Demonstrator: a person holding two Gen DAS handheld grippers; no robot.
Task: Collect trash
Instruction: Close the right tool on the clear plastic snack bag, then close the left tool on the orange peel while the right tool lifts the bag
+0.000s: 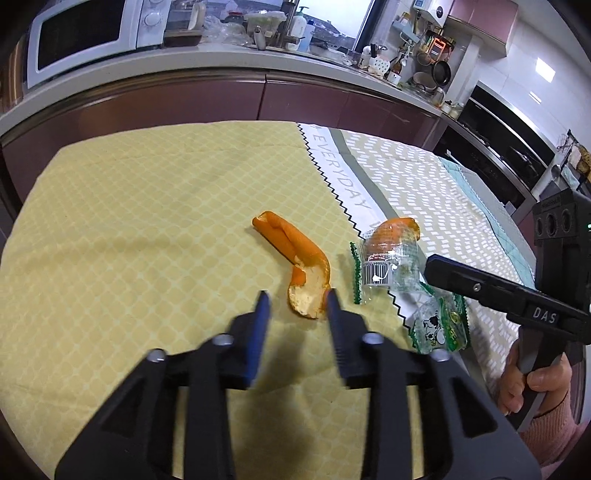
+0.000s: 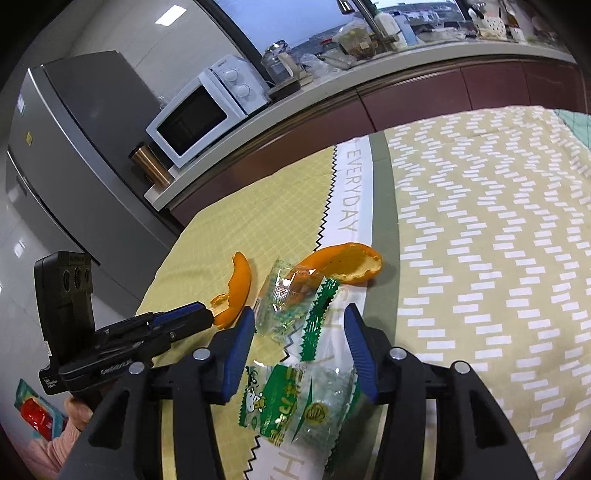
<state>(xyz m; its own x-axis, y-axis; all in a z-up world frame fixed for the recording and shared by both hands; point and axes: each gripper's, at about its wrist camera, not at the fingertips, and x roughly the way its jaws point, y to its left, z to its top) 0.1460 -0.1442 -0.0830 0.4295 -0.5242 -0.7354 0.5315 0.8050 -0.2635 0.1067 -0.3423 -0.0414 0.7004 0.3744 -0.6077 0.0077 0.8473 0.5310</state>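
I am working in a home kitchen. A white microwave [image 1: 92, 35] sits on a pale countertop [image 1: 229, 59] above dark red cabinet fronts [image 1: 303, 99], with a grey refrigerator [image 2: 74, 155] at the end of the run. Pans [image 1: 439, 72] hang near a built-in oven [image 1: 491, 147], bottles crowd the window, and a yellow patterned tablecloth [image 1: 147, 206] covers the table before me.

Left gripper [image 1: 297, 295]: jaws parted, nothing between the pads, angled downward.
Right gripper [image 2: 299, 317]: jaws parted, pads pressing nothing, angled downward.
Right hand [image 1: 535, 384]: wrapped around the handle.
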